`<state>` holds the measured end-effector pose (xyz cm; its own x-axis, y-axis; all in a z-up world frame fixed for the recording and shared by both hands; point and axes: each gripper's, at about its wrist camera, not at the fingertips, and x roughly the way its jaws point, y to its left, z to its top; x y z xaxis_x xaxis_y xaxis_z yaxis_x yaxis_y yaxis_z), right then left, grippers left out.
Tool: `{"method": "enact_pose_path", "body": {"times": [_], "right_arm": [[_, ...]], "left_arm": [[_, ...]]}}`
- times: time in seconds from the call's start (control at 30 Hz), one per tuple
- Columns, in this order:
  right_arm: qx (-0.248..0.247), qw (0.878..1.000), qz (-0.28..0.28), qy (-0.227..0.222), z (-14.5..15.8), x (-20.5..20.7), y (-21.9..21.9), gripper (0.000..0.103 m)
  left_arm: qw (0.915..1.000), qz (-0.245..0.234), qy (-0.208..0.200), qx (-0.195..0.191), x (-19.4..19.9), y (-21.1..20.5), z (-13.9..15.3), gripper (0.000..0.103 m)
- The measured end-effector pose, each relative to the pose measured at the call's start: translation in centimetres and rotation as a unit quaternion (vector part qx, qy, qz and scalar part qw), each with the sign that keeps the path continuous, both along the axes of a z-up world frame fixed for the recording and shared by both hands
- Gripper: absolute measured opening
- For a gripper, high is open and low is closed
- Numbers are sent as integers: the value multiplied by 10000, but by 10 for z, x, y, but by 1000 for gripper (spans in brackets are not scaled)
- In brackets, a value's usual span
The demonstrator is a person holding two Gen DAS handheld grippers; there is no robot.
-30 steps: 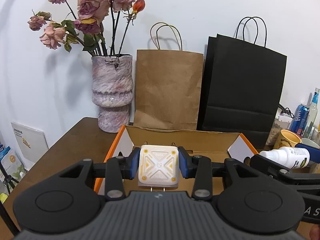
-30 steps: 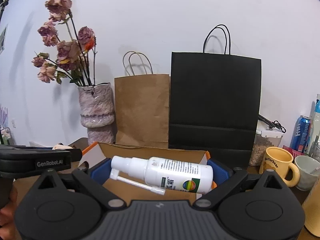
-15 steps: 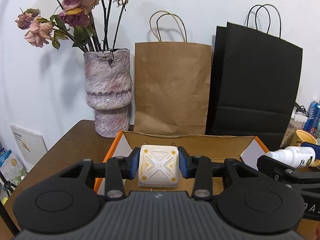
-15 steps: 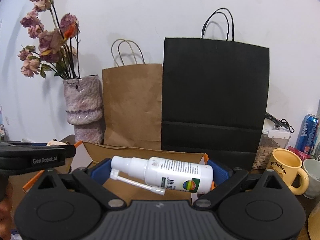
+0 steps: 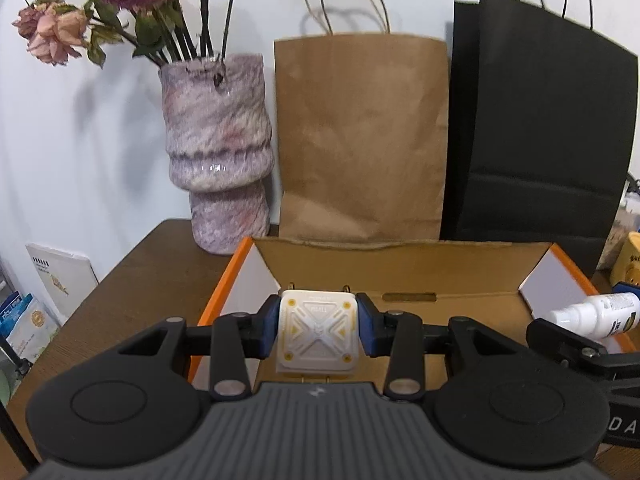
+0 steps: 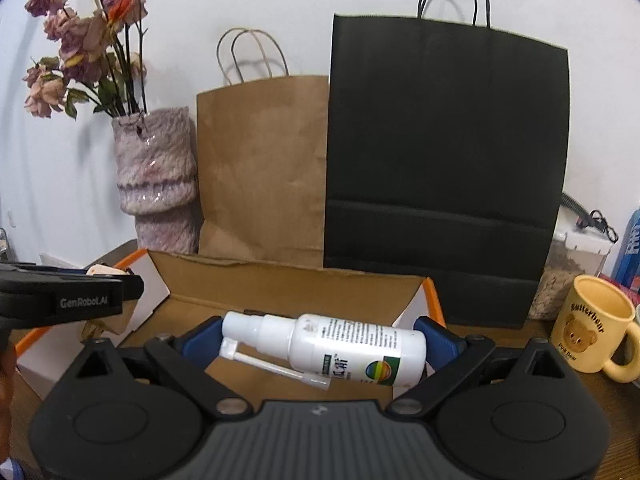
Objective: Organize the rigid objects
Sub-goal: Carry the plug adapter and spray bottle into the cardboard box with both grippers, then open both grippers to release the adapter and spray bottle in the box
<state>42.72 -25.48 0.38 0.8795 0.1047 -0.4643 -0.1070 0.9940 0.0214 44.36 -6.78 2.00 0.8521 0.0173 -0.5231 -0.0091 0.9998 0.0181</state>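
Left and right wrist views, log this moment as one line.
left tongs: shut on white square block | right tongs: shut on spray bottle | both over open cardboard box

Hidden and cut-off parts

The box floor [image 5: 460,312] beneath the jaws is hidden by both grippers; right of the jaws, the spray bottle [image 5: 596,314] and yellow mug [image 5: 629,264] are cut off.

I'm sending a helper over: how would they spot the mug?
Start at the tall black paper bag against the wall. Just right of its base, on the wooden table, stands the mug: pale yellow, with a bear drawing and "Butterbear" lettering, unlike the white cup edge beside it.
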Motion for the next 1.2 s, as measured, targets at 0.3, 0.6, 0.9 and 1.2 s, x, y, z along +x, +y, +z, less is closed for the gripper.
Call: {"method": "enact_pose_path", "body": {"times": [0.3,0.6,0.9,1.2], "right_arm": [[-1,9999,-95,53,-3,-1,-3,103],[87,9998,-198,14,2,-3,-11,103],[47,9998,-185,-36,8,-8,-11,103],[58,9996,-218,-164,21,-25,-15,103]], "left_arm": [[9998,134,-89,120,-1,2,-1,84],[9990,152,-372,177,-10,0,9,103],[9990,118,-405,132,-17,0,14,103],[9990,-9,-447,87,-35,0,25,103]]}}
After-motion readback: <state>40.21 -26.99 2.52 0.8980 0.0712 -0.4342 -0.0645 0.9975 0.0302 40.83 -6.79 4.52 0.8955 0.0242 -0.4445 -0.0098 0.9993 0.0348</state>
